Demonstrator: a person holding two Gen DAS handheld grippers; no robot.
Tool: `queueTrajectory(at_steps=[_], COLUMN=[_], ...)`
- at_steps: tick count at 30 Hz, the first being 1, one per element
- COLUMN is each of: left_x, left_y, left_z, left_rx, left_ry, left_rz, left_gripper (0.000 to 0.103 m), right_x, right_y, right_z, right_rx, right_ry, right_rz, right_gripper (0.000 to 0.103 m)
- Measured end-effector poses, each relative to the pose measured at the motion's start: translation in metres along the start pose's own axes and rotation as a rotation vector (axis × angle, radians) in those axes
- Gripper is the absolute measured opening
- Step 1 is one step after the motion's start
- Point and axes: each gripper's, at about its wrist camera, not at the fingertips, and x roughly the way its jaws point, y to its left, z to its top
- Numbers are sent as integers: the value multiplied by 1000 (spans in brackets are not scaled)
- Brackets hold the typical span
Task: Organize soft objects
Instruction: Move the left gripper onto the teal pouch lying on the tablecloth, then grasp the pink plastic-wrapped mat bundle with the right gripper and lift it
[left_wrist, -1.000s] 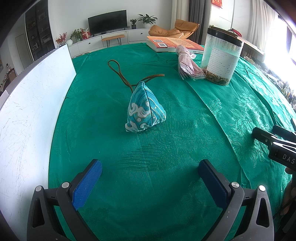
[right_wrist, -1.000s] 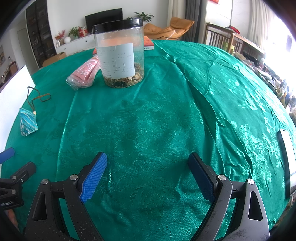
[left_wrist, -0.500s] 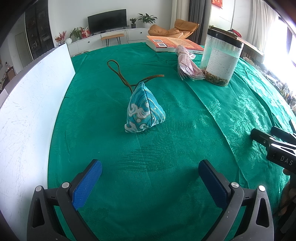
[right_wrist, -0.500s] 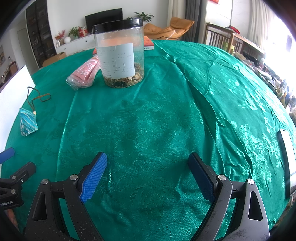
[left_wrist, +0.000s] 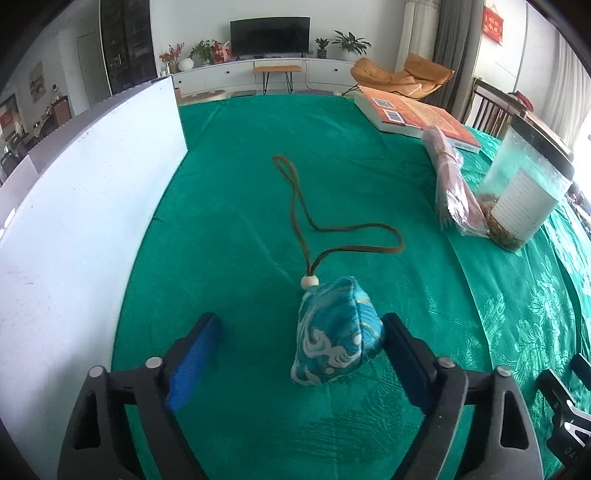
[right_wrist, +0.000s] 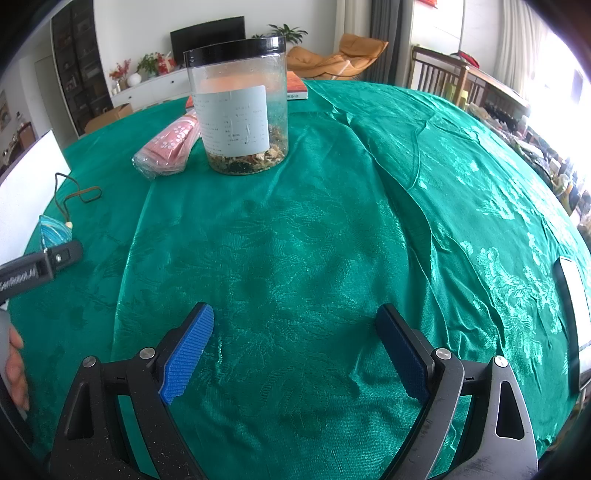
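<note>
**A:** So what did the left wrist cam show?

**B:** The left gripper (left_wrist: 299, 350) was over the green cloth (left_wrist: 240, 229) with the blue pouch (left_wrist: 336, 332) sat between its fingers. The pouch was hugging the finger at 3 o'clock, looked like touching it, while the finger at 9 o'clock was well clear. The jaws had just been closing in, but they weren't pinching it, so I'd call the tongs released. A brown cord (left_wrist: 325, 236) ran off the pouch's bead toward 12. A white board (left_wrist: 74, 221) stood at 9. Up at 2 o'clock there was a pink packet (left_wrist: 454, 192), a jar (left_wrist: 524, 199) just beside it, and a book (left_wrist: 413, 114) behind them. A bit of the right gripper (left_wrist: 565, 417) poked in at 4.

**A:** And the right wrist cam?

**B:** The right gripper (right_wrist: 295, 350) was spread wide over bare cloth, nothing between the pads. Released too. The jar sat at 12 with the packet touching its left side. The pouch was way off at 9 o'clock, mostly hidden behind the left gripper's finger. A hand (right_wrist: 16, 365) showed at 8. Something white-edged (right_wrist: 576, 314) lay at 3, couldn't tell what.
</note>
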Motion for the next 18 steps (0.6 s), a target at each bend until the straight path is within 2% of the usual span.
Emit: queueTrajectory(at_steps=[1, 5, 8, 9, 11, 13, 16, 18], left_x=[0, 1, 4, 5, 7, 9, 8, 8], left_y=[4, 11, 6, 7, 6, 5, 7, 6], left_z=[1, -1, 1, 2, 3, 3, 3, 3], left_rx=[-8, -32, -8, -7, 0, 6, -10, -5], left_ry=[-5, -40, -31, -29, -22, -12, -16, -14], left_rz=[8, 15, 29, 25, 17, 17, 15, 19], left_gripper=[71, 71, 75, 77, 86, 91, 91, 92], right_x=[0, 0, -5, -7, -9, -10, -9, -1], right_y=[0, 2, 13, 18, 32, 51, 81, 104], right_z=[0, 1, 12, 17, 33, 57, 97, 120], right_rx=[0, 4, 21, 12, -15, -60, -136, -201], right_ry=[0, 6, -13, -26, -47, -81, -111, -89], right_rz=[0, 24, 231, 264, 286, 303, 304, 276], right_gripper=[91, 92, 91, 91, 91, 91, 91, 91])
